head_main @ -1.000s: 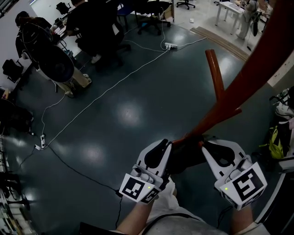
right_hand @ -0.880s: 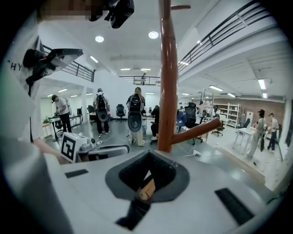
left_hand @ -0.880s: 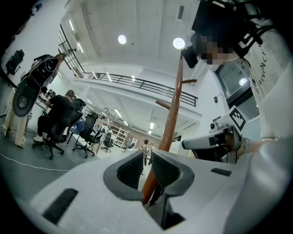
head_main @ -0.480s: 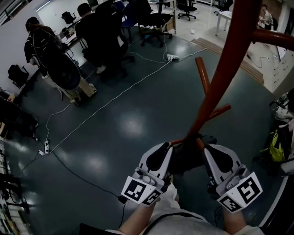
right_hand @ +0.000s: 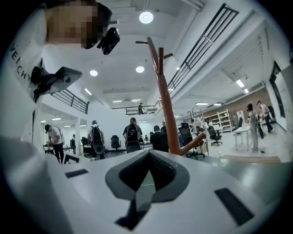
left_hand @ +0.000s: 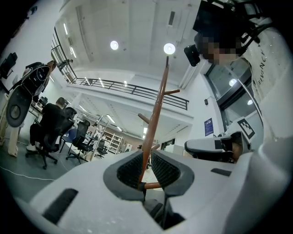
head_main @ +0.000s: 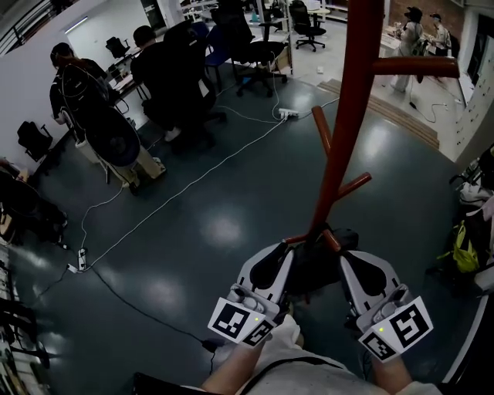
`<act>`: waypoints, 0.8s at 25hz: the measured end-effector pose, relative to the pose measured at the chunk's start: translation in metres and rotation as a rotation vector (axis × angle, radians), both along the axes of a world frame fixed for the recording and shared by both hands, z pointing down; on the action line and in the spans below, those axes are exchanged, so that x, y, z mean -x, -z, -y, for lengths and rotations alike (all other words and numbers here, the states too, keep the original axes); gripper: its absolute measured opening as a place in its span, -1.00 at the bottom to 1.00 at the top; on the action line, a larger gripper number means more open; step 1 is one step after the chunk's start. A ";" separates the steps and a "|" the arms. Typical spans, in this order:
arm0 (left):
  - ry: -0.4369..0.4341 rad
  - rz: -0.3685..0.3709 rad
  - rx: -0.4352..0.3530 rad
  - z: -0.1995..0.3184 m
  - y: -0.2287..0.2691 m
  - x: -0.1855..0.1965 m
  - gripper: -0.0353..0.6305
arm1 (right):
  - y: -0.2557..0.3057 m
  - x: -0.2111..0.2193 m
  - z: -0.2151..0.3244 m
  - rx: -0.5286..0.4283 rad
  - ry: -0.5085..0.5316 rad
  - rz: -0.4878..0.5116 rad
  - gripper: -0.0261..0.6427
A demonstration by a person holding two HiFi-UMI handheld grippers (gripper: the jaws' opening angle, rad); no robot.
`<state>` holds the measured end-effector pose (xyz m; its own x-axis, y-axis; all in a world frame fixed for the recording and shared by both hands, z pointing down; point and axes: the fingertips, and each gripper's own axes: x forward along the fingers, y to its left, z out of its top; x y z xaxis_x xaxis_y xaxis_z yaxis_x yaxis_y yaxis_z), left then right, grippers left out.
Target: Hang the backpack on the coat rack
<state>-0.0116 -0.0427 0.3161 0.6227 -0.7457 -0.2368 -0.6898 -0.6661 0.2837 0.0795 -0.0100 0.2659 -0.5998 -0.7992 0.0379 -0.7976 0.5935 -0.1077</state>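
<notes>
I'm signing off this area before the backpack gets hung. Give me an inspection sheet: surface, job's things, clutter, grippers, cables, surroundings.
Surface: dark glossy floor with light glare.
Job's things: coat rack upright ahead; dark bundle, likely the backpack, between both grippers, hiding the pole's lower end.
Clutter: yellow-green bag at the right edge.
Grippers: left gripper tongs narrowly apart, small dark bit low in the gap, grip unclear; right gripper tongs shut, nothing seen between.
Cables: white cable crosses the floor to a power strip.
Surroundings: people seated at desks, office chairs.
</notes>
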 end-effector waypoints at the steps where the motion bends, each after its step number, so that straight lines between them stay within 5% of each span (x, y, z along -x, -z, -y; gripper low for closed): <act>1: -0.003 0.001 0.001 -0.003 0.000 -0.001 -0.71 | -0.001 0.000 -0.002 0.003 0.002 -0.005 -0.89; 11: -0.015 0.008 0.023 -0.028 -0.009 -0.014 -0.71 | -0.035 0.004 -0.028 0.069 0.031 -0.136 -0.89; 20: -0.027 0.007 0.017 -0.032 -0.009 -0.023 -0.71 | -0.039 0.002 -0.033 0.082 0.019 -0.147 -0.89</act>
<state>0.0112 -0.0111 0.3247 0.6445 -0.7323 -0.2200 -0.6735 -0.6799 0.2900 0.0771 0.0227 0.3051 -0.5982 -0.7782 0.1913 -0.7968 0.6030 -0.0391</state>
